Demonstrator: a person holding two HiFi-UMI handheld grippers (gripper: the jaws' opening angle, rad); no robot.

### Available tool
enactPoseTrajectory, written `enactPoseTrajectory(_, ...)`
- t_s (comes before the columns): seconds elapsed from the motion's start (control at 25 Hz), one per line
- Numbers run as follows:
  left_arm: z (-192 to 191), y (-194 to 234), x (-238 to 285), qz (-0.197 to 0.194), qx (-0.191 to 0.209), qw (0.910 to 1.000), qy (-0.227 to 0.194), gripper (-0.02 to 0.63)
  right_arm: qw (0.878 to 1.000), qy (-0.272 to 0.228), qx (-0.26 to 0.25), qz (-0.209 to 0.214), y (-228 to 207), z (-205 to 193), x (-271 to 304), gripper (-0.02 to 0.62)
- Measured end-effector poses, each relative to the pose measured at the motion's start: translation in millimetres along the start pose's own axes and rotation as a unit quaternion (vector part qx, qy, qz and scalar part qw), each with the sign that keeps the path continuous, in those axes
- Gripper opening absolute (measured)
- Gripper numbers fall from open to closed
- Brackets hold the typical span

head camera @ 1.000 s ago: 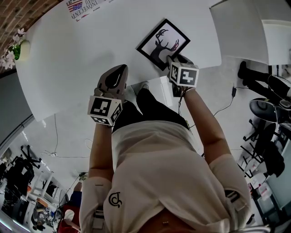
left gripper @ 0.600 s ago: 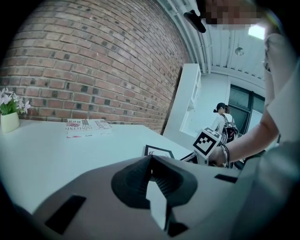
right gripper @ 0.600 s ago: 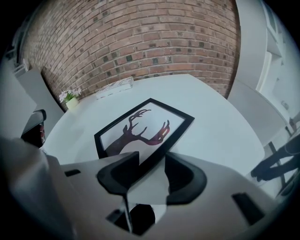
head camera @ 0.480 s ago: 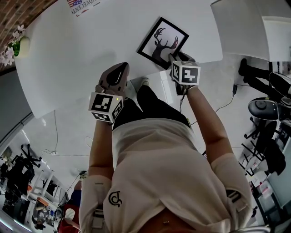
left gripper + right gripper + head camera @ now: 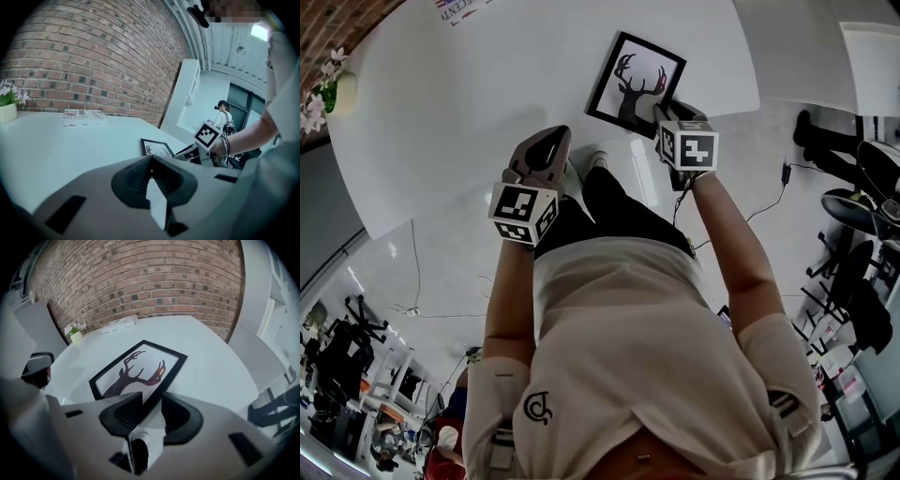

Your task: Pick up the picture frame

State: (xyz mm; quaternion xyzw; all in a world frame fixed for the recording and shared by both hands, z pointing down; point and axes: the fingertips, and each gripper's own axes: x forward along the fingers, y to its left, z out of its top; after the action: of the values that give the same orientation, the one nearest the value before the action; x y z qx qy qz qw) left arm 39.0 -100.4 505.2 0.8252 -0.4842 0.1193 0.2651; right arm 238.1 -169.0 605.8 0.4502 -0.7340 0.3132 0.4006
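Both bare forearms (image 5: 511, 291) reach forward. The left gripper (image 5: 151, 164) points shallowly down, jaws pressed together with nothing between them. The right gripper (image 5: 149, 404), ahead and to its right, tilts steeply down. Its jaws have just been closing and stand parted, a frame (image 5: 140, 364) corner between the pads.

Looks like an office: brick wall (image 5: 93, 56), white tables (image 5: 459, 103), office chairs (image 5: 861, 309).
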Motion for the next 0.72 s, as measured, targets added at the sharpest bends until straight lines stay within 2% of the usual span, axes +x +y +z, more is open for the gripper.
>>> enactPoseTrajectory(0.72, -38.3, -9.3, -4.5, -0.015, -0.019, 0.9991, 0.036, 0.012, 1.0, 0.001, -0.022, 0.01, 6.2, -6.8, -4.4, 0.087)
